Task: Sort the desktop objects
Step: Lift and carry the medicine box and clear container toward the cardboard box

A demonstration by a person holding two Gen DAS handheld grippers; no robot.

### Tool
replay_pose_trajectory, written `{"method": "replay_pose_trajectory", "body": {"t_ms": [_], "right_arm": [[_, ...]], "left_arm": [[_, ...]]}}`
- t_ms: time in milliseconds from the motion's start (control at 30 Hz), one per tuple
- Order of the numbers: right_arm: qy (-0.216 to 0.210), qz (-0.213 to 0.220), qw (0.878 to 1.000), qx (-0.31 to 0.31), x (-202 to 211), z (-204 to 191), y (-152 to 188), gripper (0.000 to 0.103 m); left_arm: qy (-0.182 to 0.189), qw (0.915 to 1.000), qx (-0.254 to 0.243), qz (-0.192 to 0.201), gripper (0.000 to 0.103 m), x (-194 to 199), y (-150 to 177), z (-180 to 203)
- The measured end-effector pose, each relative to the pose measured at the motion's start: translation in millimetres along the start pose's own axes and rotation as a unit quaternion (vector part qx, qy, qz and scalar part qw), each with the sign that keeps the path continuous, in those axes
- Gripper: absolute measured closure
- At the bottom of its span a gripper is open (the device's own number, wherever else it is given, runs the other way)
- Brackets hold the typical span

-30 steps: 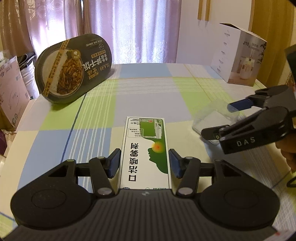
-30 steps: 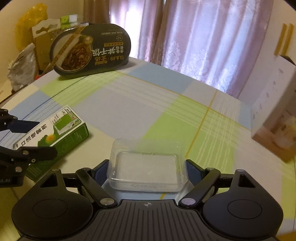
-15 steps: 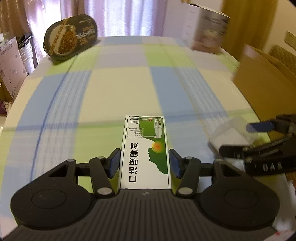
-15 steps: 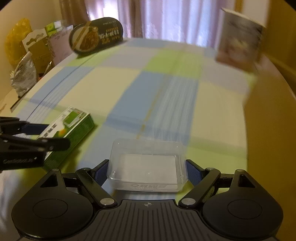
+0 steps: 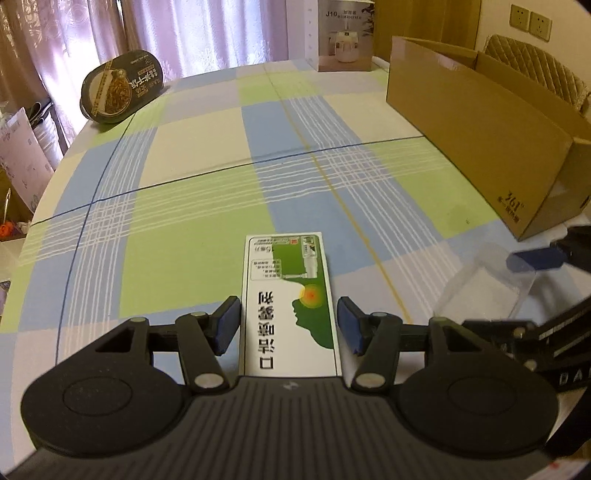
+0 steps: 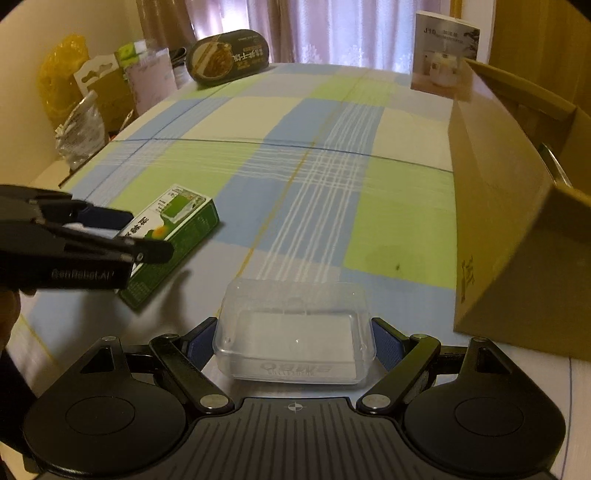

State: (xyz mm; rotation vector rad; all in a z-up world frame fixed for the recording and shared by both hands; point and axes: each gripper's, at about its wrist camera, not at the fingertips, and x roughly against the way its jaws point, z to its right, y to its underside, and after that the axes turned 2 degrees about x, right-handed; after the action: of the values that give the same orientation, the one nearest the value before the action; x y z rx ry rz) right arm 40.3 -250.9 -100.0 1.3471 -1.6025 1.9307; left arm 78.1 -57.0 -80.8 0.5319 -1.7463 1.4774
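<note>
Now both my tongs carry something over the checked table [image 5: 207, 155].

Left wrist view: my left tongs [image 5: 288, 323] pinch the green-and-white carton [image 5: 290, 299] by its long sides, its Chinese print facing up; at the right edge my right tongs [image 5: 546, 291] grip the clear plastic tub [image 5: 484, 284], just short of the open cardboard box [image 5: 484, 136] stamped "361°". Far back stand a white box [image 5: 343, 33] reading "J10 HUMIDIFIER" and a dark oval noodle pack [image 5: 120, 90], tilted up. Right wrist view: my right tongs [image 6: 293, 341] squeeze the tub [image 6: 295, 332], which looks empty and bears raised letters I cannot read. My left tongs [image 6: 122, 232] show "GenRobot.AI" on their side, a marking hidden in the other view, and the carton's [image 6: 177, 229] green side panel appears.
</note>
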Motion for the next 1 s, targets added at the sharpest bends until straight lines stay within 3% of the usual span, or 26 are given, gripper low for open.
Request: {"method": "replay_pose_trajectory", "body": {"t_ms": [267,767,800,833,1000], "right_arm": [[0.0,0.021,1.0,-0.007,5.7,7.3,8.5,0.012],[0.005,0.024,1.0,0.011,-7.1,10.6,10.8,0.011],[0.007,0.021,1.0,0.015,-9.1,10.1,10.8,0.012],[0.009,0.017,1.0,0.02,-10.7,9.4,10.7,0.02],[0.018,0.029,0.999,0.022,-3.7,9.9,9.7,0.021]], "left_arm": [[-0.012,0.9995,-0.028,-0.011,0.051,-18.6,0.7,7.1],[-0.012,0.9999,-0.007,-0.004,0.052,-16.4,8.4,5.6],[-0.012,0.9999,-0.005,-0.003,0.052,-15.8,8.6,5.1],[-0.013,0.9999,-0.003,-0.004,0.052,-15.1,8.4,4.2],[-0.015,0.9998,0.009,0.007,0.053,-4.5,3.9,1.1]]}}
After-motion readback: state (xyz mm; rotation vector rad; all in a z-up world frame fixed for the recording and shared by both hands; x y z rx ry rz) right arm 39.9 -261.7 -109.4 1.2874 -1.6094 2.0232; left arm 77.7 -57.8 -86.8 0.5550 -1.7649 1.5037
